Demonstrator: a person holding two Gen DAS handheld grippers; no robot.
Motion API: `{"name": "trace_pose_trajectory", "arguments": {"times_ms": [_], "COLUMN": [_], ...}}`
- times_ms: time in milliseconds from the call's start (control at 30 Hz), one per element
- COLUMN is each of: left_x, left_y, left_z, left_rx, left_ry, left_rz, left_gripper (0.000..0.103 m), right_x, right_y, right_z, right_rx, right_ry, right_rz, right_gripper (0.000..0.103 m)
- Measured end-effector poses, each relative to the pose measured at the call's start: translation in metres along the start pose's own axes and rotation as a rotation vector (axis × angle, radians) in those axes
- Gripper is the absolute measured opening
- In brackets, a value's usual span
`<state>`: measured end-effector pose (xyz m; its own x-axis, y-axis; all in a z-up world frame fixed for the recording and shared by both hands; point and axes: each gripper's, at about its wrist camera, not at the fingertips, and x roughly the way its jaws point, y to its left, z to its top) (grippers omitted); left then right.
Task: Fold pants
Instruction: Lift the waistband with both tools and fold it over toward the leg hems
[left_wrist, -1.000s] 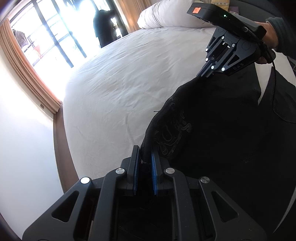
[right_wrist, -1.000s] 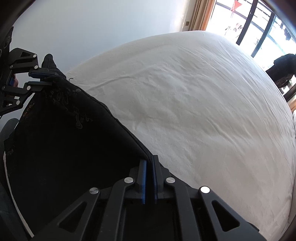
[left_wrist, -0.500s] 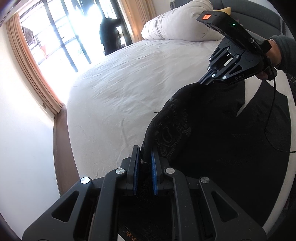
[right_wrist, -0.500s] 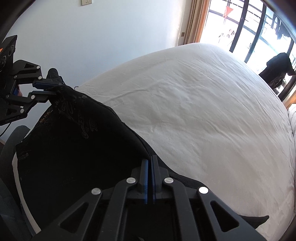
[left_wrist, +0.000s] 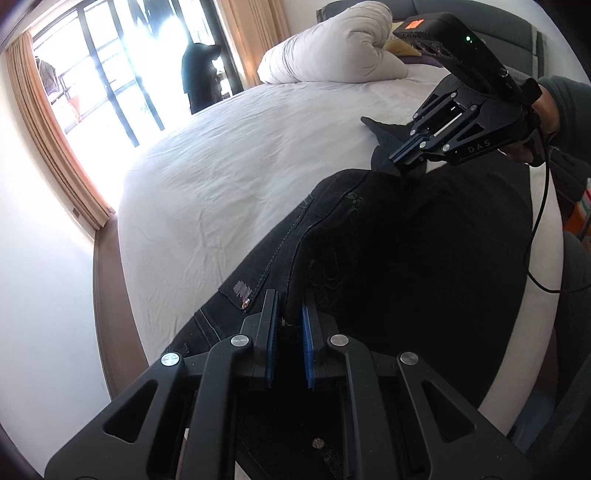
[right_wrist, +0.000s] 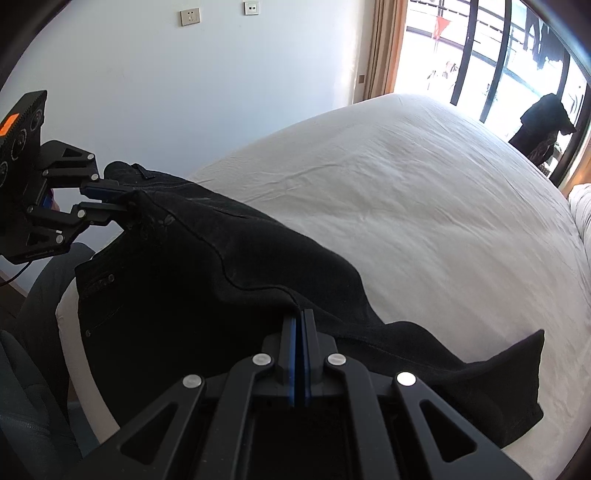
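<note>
Black denim pants (right_wrist: 221, 280) lay along the white-sheeted bed's (right_wrist: 424, 206) near edge, left gripper (left_wrist: 289, 314) and right gripper (right_wrist: 300, 325) each clenched on fabric, wide bare sheet beyond.

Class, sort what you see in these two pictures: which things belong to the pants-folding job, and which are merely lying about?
Part of the job:
black pants
left gripper
right gripper
bed

Lying about:
rolled white duvet
curtain
wall sockets

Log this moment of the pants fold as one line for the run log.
left gripper: shut on black pants | right gripper: shut on black pants | pants: lifted edge spanning both grippers, rest draped on white bed
</note>
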<state>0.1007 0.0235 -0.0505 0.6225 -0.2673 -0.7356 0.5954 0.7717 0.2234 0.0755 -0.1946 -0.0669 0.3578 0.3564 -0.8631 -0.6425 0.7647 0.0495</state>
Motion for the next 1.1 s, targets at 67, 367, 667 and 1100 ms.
{"name": "trace_pose_trajectory", "arguments": {"times_ms": [67, 367, 667, 1100], "left_x": [-0.001, -0.011, -0.002, 0.001], "left_y": [-0.012, -0.051, -0.082, -0.113], "left_z": [-0.014, -0.064, -0.094, -0.116], "left_rx": [0.026, 0.111, 0.235, 0.441], "left_ry": [0.016, 0.056, 0.099, 0.116], "left_rz": [0.003, -0.03, -0.073, -0.081], "left_gripper": [0.01, 0.01, 0.01, 0.01], "right_x": [-0.003, -0.008, -0.001, 0.024], "right_y": [0.009, 0.048, 0.091, 0.125], "right_z": [-0.009, -0.063, -0.118, -0.143], "right_rx": [0.015, 0.052, 0.024, -0.104], "right_ry": [-0.006, 0.02, 0.076, 0.153], "right_rz": [0.006, -0.002, -0.057, -0.156], "right_gripper": [0.004, 0.004, 0.004, 0.004]}}
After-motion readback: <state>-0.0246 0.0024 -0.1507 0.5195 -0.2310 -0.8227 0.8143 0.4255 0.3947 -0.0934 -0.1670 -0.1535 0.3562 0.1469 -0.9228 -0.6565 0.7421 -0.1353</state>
